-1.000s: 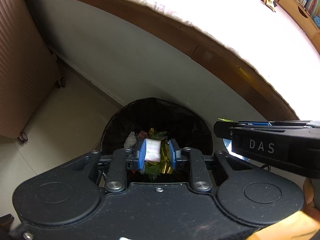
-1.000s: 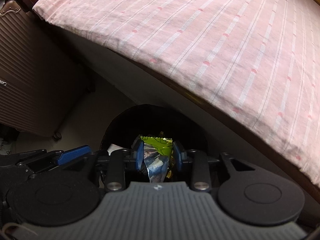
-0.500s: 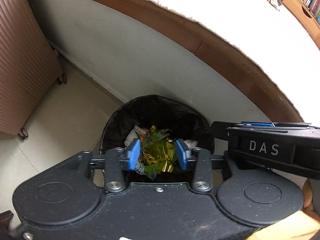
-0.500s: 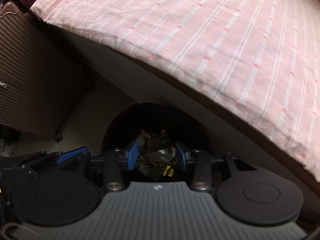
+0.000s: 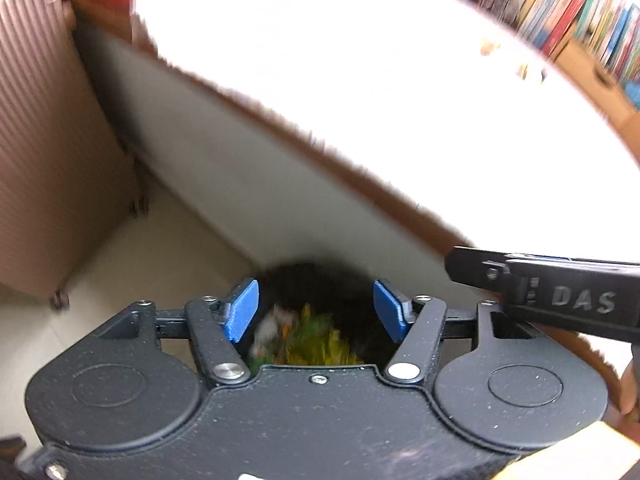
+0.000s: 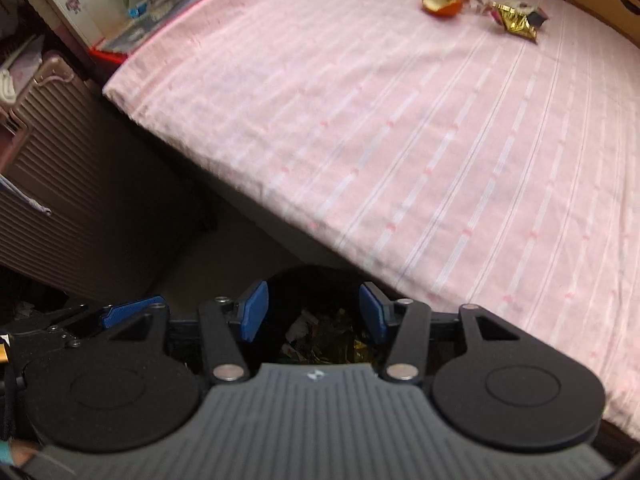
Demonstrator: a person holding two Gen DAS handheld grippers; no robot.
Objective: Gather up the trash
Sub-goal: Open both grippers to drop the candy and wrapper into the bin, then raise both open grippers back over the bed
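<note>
A black bin (image 5: 320, 280) stands on the floor against the bed's side, with green, gold and white wrappers (image 5: 304, 336) inside. My left gripper (image 5: 316, 312) hangs open above it, nothing between its blue pads. In the right wrist view the same bin (image 6: 316, 280) lies below my right gripper (image 6: 314, 312), which is open and empty too. Far across the pink striped bedsheet (image 6: 400, 140) lie an orange peel (image 6: 442, 2) and a gold wrapper (image 6: 516, 20). The left wrist view is blurred.
A ribbed brown suitcase (image 5: 48, 152) stands on the floor left of the bin. Bookshelves (image 5: 560, 8) run along the far side of the bed. A cluttered white cabinet (image 6: 80, 8) sits at the bed's far left corner. The right gripper's body (image 5: 560, 296) crosses the left wrist view.
Both grippers opened and let go: the white piece from the left, the green and blue wrapper from the right, both gone from between the pads. Both cameras have since tilted up toward the bed.
</note>
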